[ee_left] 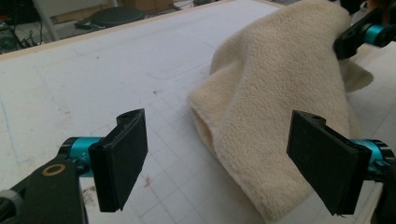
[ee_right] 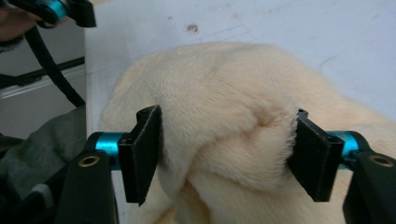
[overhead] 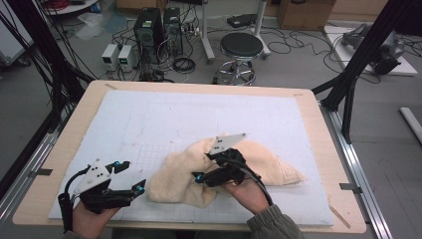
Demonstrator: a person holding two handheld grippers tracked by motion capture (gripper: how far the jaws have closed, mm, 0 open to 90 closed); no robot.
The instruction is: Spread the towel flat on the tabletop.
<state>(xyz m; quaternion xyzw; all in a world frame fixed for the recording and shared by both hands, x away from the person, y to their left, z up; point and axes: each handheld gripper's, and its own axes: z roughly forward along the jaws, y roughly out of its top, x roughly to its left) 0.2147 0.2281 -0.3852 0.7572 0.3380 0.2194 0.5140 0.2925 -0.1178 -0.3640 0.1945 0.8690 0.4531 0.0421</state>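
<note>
A cream towel point(overhead: 268, 162) lies crumpled on the white gridded mat point(overhead: 199, 114), near the front middle of the table. My right gripper point(overhead: 205, 167) sits over the towel's left part. In the right gripper view its jaws stand wide, with a soft bulging fold of towel point(ee_right: 219, 93) filling the gap between the pads point(ee_right: 140, 149), and the right gripper point(ee_right: 229, 154) does not visibly squeeze it. My left gripper point(overhead: 133, 176) hovers at the front left, open. In the left gripper view the towel's near end point(ee_left: 275, 79) lies just ahead of its right jaw, untouched by the left gripper point(ee_left: 224, 158).
The mat covers a wooden table point(overhead: 74, 129) with bare rims on all sides. Black frame posts point(overhead: 358, 59) stand at the right and left corners. Beyond the far edge are a stool point(overhead: 241, 47), computer towers point(overhead: 149, 27) and cables on the floor.
</note>
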